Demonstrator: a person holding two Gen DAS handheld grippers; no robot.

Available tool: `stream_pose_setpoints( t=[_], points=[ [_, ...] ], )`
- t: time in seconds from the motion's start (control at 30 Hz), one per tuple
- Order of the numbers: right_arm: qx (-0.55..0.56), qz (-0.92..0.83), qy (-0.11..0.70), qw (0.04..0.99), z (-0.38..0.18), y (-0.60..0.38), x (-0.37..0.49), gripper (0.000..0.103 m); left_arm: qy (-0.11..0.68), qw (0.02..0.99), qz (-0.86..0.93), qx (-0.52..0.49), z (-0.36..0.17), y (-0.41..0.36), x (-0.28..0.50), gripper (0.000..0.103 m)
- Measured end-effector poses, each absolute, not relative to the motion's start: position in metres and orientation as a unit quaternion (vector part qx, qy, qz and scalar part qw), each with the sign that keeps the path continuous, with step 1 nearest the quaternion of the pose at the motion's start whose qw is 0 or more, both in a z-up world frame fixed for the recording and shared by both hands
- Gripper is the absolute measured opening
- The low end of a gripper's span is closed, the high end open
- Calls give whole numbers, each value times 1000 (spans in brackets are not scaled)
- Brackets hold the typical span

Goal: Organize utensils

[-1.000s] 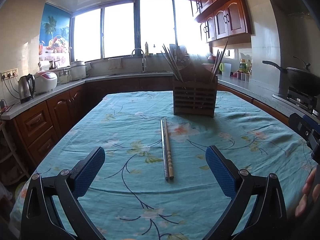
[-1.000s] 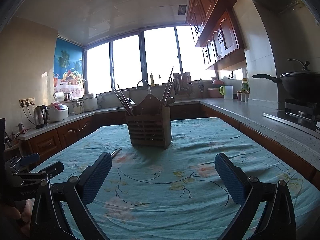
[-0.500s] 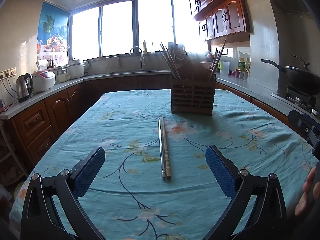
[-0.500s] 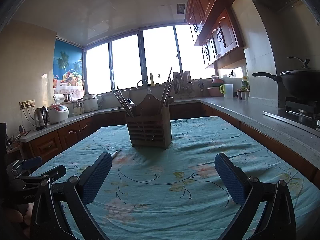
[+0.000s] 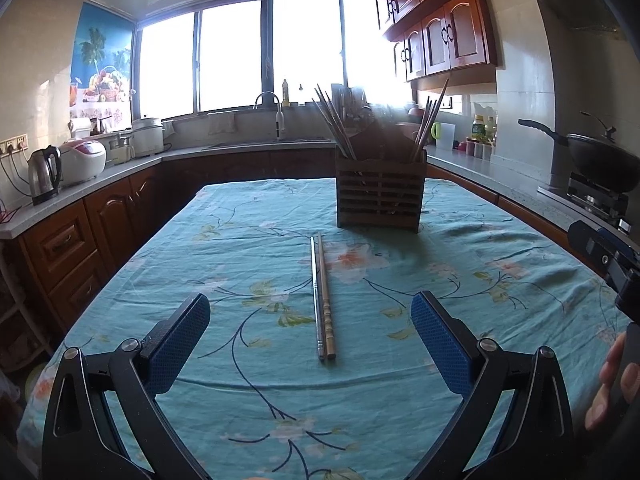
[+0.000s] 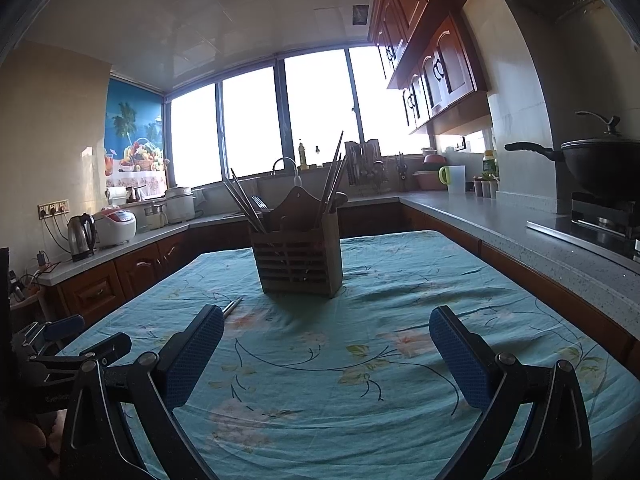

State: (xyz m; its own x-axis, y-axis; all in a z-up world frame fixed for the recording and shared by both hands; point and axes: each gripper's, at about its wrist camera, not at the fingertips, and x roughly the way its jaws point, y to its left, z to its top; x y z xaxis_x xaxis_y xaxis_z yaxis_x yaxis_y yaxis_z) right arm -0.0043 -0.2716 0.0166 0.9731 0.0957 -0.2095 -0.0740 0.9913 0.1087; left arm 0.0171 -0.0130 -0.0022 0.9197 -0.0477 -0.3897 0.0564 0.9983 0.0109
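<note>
A pair of chopsticks [image 5: 322, 296], one metal and one wooden, lies side by side on the teal flowered tablecloth [image 5: 240, 248], pointing toward a slatted wooden utensil holder [image 5: 379, 192] with several chopsticks standing in it. My left gripper [image 5: 310, 344] is open and empty, just short of the near ends of the pair. My right gripper [image 6: 326, 354] is open and empty, well in front of the holder [image 6: 298, 260]. Only the far tips of the chopsticks [image 6: 232, 306] show in the right wrist view, behind the left finger.
Kitchen counters run around the table, with a kettle [image 5: 44, 174] and rice cooker [image 5: 82, 160] at left and a wok on a stove [image 5: 600, 160] at right. The other gripper shows at the right edge [image 5: 608, 256] and at the left edge [image 6: 52, 344].
The left wrist view has shifted slightly, so the chopsticks and holder sit a little further left in the frame. Both grippers remain open.
</note>
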Motion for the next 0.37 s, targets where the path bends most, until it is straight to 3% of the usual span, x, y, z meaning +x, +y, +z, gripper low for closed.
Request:
stream_pose_setpoints(
  t=[0.37],
  points=[
    [54, 40, 129, 989, 15, -271, 4, 103, 212, 976, -42, 15, -2, -20, 20, 103]
  ],
)
